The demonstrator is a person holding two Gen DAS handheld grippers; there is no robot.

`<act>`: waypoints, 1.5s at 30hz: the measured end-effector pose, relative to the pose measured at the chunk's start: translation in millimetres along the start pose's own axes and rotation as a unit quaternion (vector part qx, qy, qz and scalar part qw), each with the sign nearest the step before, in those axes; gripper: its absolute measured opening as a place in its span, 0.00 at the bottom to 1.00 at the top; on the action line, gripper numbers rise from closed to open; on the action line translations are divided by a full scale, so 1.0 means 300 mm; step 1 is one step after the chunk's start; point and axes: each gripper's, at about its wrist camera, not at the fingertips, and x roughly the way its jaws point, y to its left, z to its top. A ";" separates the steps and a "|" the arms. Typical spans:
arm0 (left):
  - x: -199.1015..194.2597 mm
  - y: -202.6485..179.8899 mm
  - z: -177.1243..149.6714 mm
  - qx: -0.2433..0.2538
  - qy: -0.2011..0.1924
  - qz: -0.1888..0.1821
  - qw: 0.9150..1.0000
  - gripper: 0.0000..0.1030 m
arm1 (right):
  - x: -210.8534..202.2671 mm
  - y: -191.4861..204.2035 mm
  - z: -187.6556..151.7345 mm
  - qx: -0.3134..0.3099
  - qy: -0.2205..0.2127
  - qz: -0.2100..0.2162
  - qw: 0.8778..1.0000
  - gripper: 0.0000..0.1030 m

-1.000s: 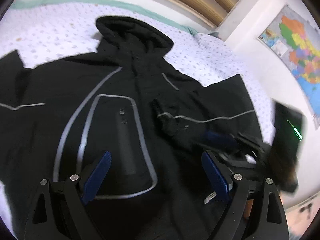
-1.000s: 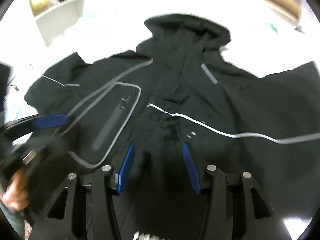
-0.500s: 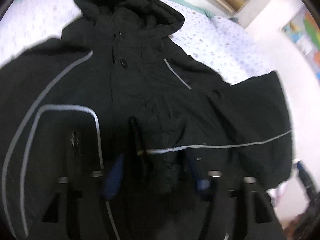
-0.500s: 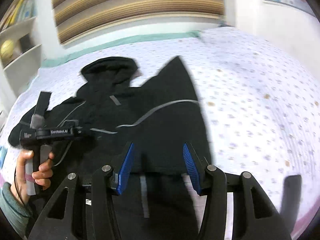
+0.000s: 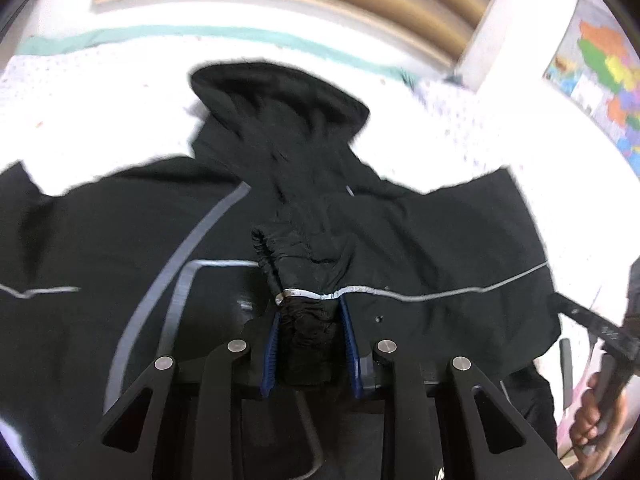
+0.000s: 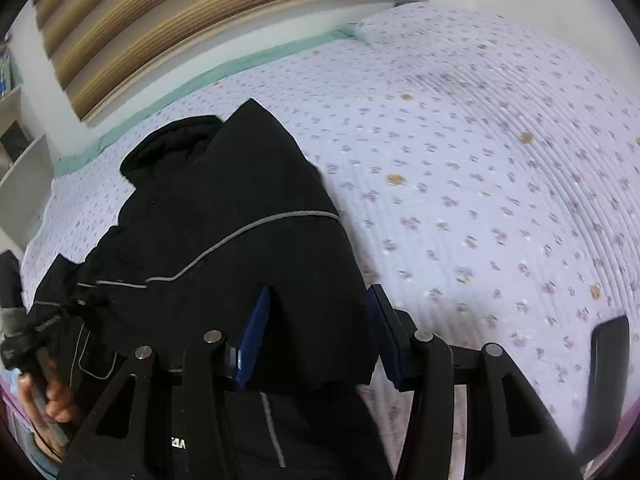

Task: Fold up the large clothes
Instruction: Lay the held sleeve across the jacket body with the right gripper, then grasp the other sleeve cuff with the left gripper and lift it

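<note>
Black jacket [image 5: 420, 240] cuff [image 5: 306, 320] is being pinched by left gripper [image 5: 310, 344] over the chest — right gripper [image 6: 316, 334], jaws apart, straddling the folded sleeve; slippery fabric risks slipping free.

Black hooded jacket [image 5: 400, 240] spread on floral quilted bedspread [image 6: 480, 200], hood ahead. Bunched sleeve cuff [image 5: 308, 328] between left gripper [image 5: 310, 344] fingers. Folded sleeve between right gripper [image 6: 316, 336] fingers; bedspread to its right.
</note>
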 end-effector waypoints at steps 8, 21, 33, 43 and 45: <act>-0.236 0.304 -0.004 -0.057 -0.050 0.063 0.995 0.24 | 0.109 0.277 0.015 -0.081 0.026 0.028 0.996 0.52; -0.236 0.470 -0.074 -0.084 -0.026 0.068 0.994 0.23 | 0.446 0.547 -0.135 -0.185 0.091 -0.019 0.978 0.55; 0.089 0.312 -0.088 -0.032 0.105 0.079 0.991 0.45 | 0.344 0.774 -0.155 -0.175 0.062 0.045 0.982 0.56; -0.169 0.289 -0.121 0.007 0.023 0.019 1.000 0.45 | 0.416 0.742 -0.258 -0.179 0.019 0.037 0.983 0.59; -0.301 0.344 -0.127 -0.001 -0.021 0.022 1.000 0.46 | 0.414 0.739 -0.260 -0.179 0.017 0.039 0.983 0.59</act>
